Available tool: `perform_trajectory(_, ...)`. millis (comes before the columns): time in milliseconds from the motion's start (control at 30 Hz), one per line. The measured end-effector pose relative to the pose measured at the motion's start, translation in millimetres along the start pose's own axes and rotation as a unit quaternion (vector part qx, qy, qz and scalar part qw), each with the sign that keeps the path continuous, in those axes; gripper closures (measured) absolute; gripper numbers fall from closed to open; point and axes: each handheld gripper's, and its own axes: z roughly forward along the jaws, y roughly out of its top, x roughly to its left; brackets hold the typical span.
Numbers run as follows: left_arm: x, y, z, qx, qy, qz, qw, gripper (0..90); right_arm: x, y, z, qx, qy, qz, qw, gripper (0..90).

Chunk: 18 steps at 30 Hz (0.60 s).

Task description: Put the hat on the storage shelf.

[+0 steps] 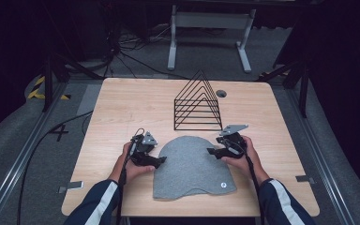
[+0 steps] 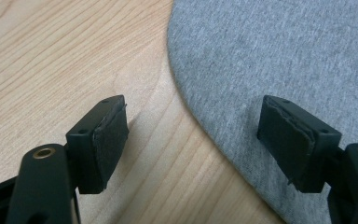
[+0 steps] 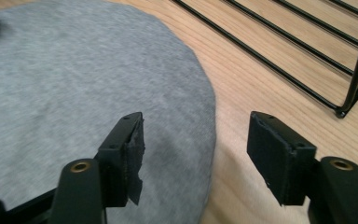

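Note:
A grey felt-like cloth (image 1: pixel 190 164) with a rounded top lies flat on the wooden table (image 1: pixel 122 108). My left gripper (image 1: pixel 161 161) rests at the cloth's left edge, jaws open. In the left gripper view that gripper (image 2: pixel 193 121) straddles the edge of the cloth (image 2: pixel 284 46), one jaw over bare wood and one over fabric, gripping nothing. At the cloth's upper right edge, my right gripper (image 1: pixel 212 151) points left. In the right gripper view its jaws (image 3: pixel 198 135) stand open, one over the cloth (image 3: pixel 74 70) and one over wood, with nothing pinched.
A black wire rack (image 1: pixel 198 105) with a triangular outline stands just behind the cloth, and its base bars (image 3: pixel 284 51) lie close to my right gripper. A small round hole (image 1: pixel 221 93) sits in the tabletop behind the rack. Cables and a white stand are on the floor beyond.

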Motion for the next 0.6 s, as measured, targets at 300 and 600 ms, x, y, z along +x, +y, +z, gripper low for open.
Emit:
perform_trajectory(300,0.7,5.6,3.0,0.006,0.0,-0.006,1.0,25.3,2.6,-0.5,9.7,0.026,0.003,-0.005,0.9996,40.9)
perform_trajectory(600,-0.9,18.7,9.1,0.011,-0.015,0.003,0.9998,42.5,9.4,-7.7,0.6,0.024,0.016,-0.001,0.9996,67.1)
